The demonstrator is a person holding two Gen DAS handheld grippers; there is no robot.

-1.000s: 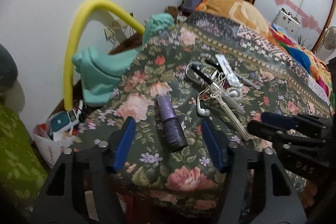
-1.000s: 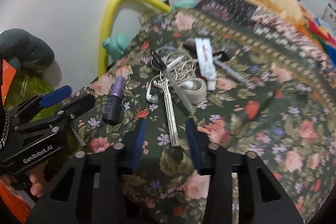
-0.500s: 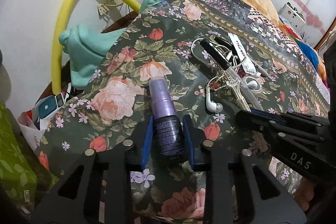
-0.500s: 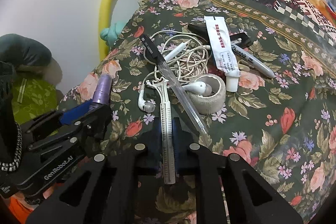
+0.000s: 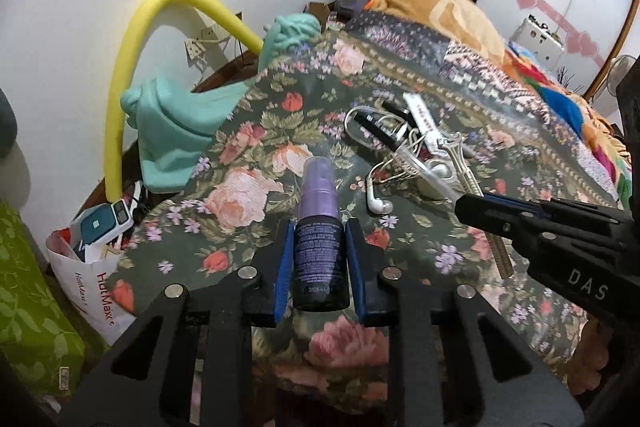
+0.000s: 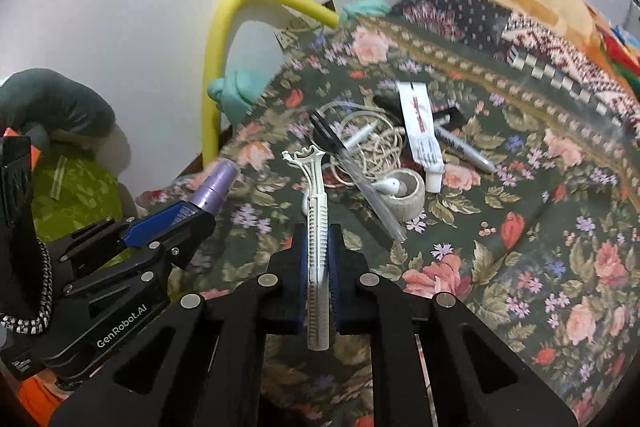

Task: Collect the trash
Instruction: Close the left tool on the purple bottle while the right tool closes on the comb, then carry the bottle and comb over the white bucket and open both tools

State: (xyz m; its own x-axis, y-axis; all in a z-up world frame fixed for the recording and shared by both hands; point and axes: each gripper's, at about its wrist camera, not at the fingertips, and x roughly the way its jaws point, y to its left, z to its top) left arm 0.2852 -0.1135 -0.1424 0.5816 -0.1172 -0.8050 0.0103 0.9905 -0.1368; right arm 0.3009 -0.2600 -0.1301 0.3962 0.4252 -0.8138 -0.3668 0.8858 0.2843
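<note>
A purple spray bottle with a dark labelled base sits clamped in the left gripper above the floral bedspread. The right gripper pinches a white ribbed razor handle, head tilted forward.

A yellow foam tube arches over teal cloth beside the floral bedspread

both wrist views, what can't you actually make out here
- Purple spray bottle: label print too small to read in the left wrist view; the left gripper covers its sides.
- White razor: the handle's sides are hidden between the right gripper pads.
- Earphone cable: tangled under the pen and the tube, so its path is unclear.
- White bag: contents mostly hidden and its print is cut off.
</note>
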